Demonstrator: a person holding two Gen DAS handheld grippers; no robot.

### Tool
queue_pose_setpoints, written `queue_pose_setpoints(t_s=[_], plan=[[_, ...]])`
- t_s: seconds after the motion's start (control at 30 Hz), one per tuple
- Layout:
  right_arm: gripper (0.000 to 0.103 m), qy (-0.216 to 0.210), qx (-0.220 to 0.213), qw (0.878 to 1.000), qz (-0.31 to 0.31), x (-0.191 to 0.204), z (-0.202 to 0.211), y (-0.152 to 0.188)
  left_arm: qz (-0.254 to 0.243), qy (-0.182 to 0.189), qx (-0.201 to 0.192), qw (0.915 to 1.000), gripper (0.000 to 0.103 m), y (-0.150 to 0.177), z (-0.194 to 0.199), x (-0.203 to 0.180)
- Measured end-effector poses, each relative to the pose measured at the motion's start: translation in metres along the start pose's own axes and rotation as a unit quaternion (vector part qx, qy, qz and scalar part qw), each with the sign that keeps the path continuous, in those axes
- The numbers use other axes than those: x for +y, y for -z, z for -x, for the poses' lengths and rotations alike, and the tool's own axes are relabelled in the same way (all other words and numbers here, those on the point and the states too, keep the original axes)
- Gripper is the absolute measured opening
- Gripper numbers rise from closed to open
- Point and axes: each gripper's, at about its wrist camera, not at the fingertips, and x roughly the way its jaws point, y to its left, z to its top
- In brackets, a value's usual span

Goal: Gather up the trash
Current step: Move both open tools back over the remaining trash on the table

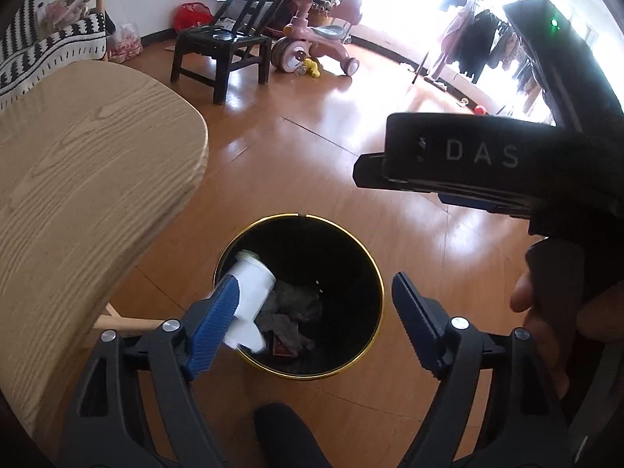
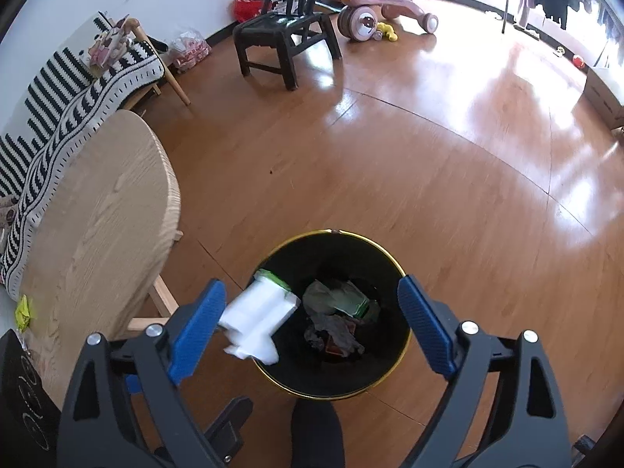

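Observation:
A black bin with a gold rim [image 1: 377,273] [image 2: 405,335] stands on the wood floor, with crumpled grey and green trash inside. A white carton with a green-edged top [image 1: 249,296] [image 2: 259,314] hangs over the bin's left rim, blurred, against the left finger of each view. My left gripper [image 1: 312,312] is open above the bin; the carton touches only its left blue pad [image 1: 212,327]. My right gripper [image 2: 312,319] is open above the bin. Its body also shows at the right of the left wrist view [image 1: 468,160].
A round light-wood table [image 1: 78,179] [image 2: 97,210] stands left of the bin, with a yellow scrap [image 2: 22,310] on it. A black chair [image 1: 222,46], a pink ride-on toy [image 1: 312,43] and a striped sofa throw [image 2: 78,89] stand farther back. A dark foot [image 2: 316,433] is below the bin.

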Motion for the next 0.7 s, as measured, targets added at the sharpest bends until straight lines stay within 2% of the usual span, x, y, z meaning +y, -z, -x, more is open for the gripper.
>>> queue_pose_setpoints(t_s=[0.2,0.37,0.53,0.63,0.7], plan=[[0.092,-0.011,-0.045,0.999,-0.006,0.015,0.026,-0.002,0.003,0.001,-0.005,1.0,0.085,0.0,0.028,0.01],[0.093,-0.042,-0.058,0.997,0.035,0.068,0.038,0.003,0.015,-0.034,-0.025,0.999,0.09,0.017,0.092,0.053],[0.093,-0.085,-0.067,0.986,0.123,0.168,0.05,0.026,0.022,-0.132,-0.047,0.9899,0.092,0.056,0.176,0.129],[0.093,-0.129,-0.067,0.972,0.182,0.239,0.058,0.051,0.049,-0.196,-0.058,0.9776,0.092,0.088,0.231,0.185],[0.093,-0.16,-0.064,0.961,0.215,0.284,0.062,0.068,0.075,-0.239,-0.066,0.9658,0.092,0.111,0.268,0.224]])
